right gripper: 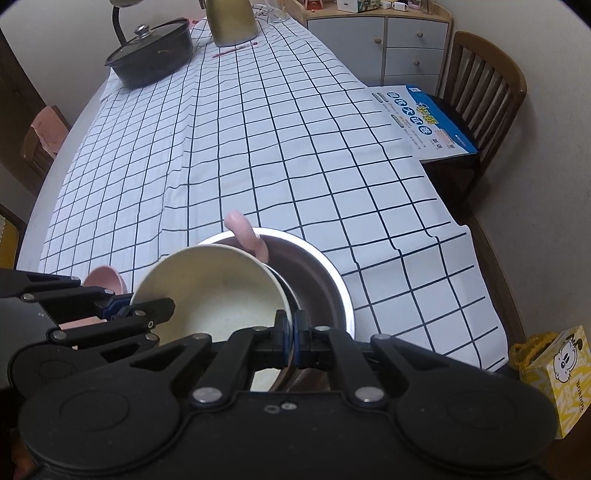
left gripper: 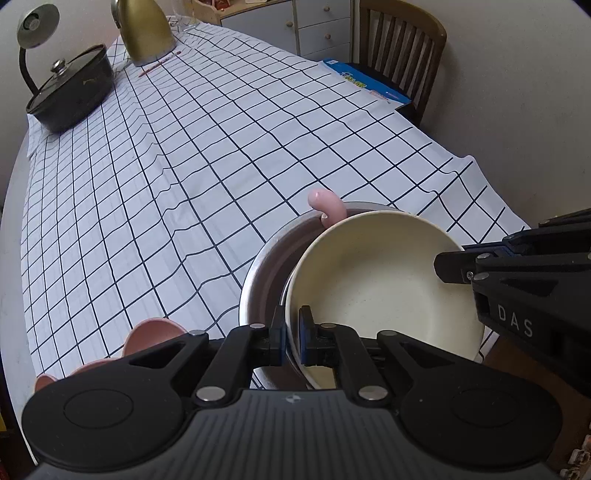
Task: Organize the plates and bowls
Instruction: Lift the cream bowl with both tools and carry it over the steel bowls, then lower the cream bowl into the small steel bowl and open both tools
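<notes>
A cream bowl (left gripper: 384,280) sits tilted inside a steel bowl (left gripper: 266,273) near the table's front edge. A pink spoon handle (left gripper: 328,206) sticks up from the steel bowl's far rim. My left gripper (left gripper: 291,328) is shut on the cream bowl's near rim. My right gripper (right gripper: 290,328) is shut on the cream bowl's (right gripper: 221,291) opposite rim, just inside the steel bowl (right gripper: 325,280). The right gripper also shows in the left wrist view (left gripper: 454,266). Pink bowls (left gripper: 147,339) lie to the left of the left gripper.
The table has a white checked cloth (left gripper: 221,155). A black lidded pot (left gripper: 70,96), a gold kettle (left gripper: 146,31) and a red pencil (left gripper: 159,63) stand at the far end. A blue booklet (right gripper: 428,122) lies at the right edge by a wooden chair (right gripper: 484,85). A yellow box (right gripper: 554,373) sits below right.
</notes>
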Motion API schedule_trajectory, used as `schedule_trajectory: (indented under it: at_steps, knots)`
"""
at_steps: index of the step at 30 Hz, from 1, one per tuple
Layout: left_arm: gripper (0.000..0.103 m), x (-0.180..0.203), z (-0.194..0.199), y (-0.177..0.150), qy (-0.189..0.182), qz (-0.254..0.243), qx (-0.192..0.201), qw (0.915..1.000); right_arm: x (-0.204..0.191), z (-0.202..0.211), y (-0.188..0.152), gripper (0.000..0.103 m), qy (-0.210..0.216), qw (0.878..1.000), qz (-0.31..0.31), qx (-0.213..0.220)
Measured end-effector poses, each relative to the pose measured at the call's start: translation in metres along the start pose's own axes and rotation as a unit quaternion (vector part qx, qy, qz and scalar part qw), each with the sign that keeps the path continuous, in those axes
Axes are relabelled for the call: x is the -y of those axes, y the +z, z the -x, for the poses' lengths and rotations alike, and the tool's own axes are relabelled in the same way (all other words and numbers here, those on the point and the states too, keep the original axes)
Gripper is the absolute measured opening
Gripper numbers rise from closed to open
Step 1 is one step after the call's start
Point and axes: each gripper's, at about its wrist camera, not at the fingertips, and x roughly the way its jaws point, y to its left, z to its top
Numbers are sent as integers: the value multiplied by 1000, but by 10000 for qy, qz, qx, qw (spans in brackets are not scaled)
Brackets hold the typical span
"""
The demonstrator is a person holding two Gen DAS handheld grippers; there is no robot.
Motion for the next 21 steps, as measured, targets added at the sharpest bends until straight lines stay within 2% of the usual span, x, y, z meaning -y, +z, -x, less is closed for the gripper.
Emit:
schedule_trajectory:
  at_steps: [17, 21]
  knots:
    - [6, 0, -8, -7, 174, -179, 177, 9995, -6, -7, -8, 4, -95, 9995, 257, 152]
    - [6, -3, -10, -7, 103, -172, 125, 9997, -6, -9, -9, 4, -94, 9995, 248, 150]
